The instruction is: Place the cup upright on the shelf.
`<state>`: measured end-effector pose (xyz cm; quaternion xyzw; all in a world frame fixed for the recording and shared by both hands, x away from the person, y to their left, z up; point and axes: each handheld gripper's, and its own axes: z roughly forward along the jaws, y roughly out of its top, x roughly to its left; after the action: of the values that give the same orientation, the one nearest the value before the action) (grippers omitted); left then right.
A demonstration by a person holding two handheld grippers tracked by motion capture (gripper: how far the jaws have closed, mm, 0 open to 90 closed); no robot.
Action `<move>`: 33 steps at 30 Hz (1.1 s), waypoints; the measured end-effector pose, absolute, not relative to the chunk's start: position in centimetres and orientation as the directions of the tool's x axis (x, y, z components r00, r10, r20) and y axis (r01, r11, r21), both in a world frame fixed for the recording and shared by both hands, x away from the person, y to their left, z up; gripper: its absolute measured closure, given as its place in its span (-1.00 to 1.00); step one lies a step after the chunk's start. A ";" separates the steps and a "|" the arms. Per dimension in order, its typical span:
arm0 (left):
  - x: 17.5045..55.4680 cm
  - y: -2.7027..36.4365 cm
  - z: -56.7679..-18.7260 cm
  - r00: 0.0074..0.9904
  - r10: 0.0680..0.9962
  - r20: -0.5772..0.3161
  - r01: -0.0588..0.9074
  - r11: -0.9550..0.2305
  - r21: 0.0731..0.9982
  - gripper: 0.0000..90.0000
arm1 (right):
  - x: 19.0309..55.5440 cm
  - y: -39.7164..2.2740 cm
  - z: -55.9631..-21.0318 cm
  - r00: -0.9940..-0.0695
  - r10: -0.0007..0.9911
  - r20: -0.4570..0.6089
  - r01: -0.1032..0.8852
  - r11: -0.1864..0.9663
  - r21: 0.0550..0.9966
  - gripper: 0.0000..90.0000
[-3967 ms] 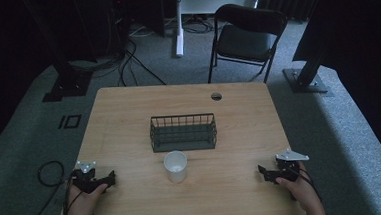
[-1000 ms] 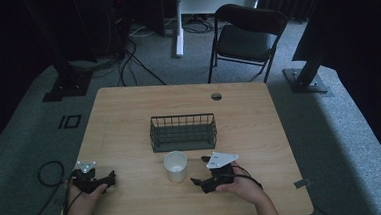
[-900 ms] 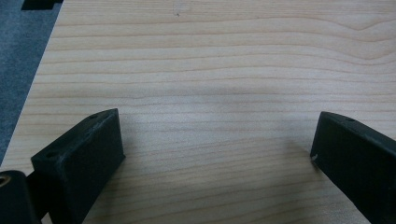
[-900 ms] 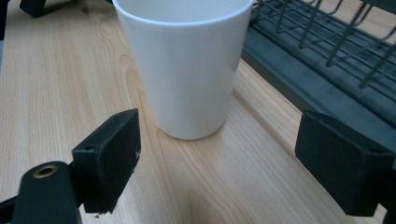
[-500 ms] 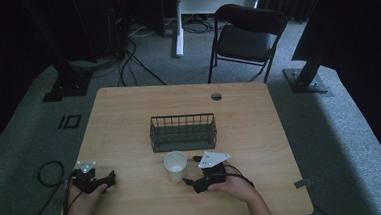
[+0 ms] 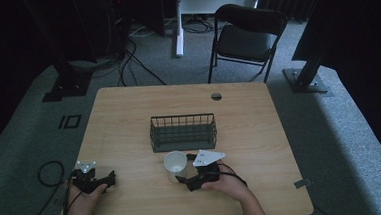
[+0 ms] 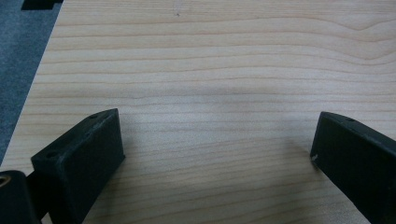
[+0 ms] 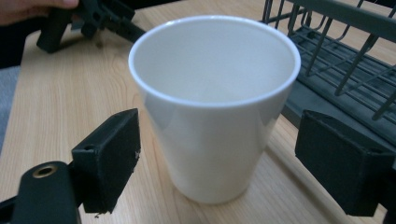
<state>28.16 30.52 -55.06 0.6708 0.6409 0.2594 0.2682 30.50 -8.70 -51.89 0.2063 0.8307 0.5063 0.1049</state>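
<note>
Here the right gripper [image 6: 183,179] sits low on the table [image 6: 260,133] with its jaws spread wide on either side of the white cup [image 6: 175,164], holding nothing yet; in the right gripper view the cup [image 8: 215,102] stands upright between the two black pads, a clear gap on each side. The cup is on the near half of the table, just in front of the wire basket [image 6: 182,132] and apart from it.

To grip it well, I would push in a little further so the pads meet the wall at mid-height rather than near the narrow foot (the cup tapers downward, so a low grip may slip), then close evenly and gently, keeping the cup vertical.

Room is tight behind: the basket's near wall [image 8: 341,70] lies close to the far pad, so the safest way out looks like straight up, then forward over the rim. To the left the wood is bare as far as the left gripper [image 6: 103,181], which rests near the table's near-left edge, jaws wide apart and empty over plain wood [image 7: 210,93].
</note>
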 end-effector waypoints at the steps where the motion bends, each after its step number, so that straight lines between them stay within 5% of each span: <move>1: 28.2 30.5 -55.1 0.044 0.999 0.005 0.721 -0.035 0.692 -0.94 | 30.5 -8.6 -51.9 -0.892 0.451 0.042 0.240 0.392 0.888 -0.69; 33: 28.2 30.5 -55.1 0.044 0.999 0.004 0.722 -0.035 0.692 -0.94 | 31.1 -6.8 -51.8 -0.896 0.442 0.047 0.209 0.325 0.922 -0.71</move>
<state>28.15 30.53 -55.05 0.6711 0.6410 0.2588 0.2681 31.09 -6.82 -51.81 0.2019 0.8068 0.5448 0.1070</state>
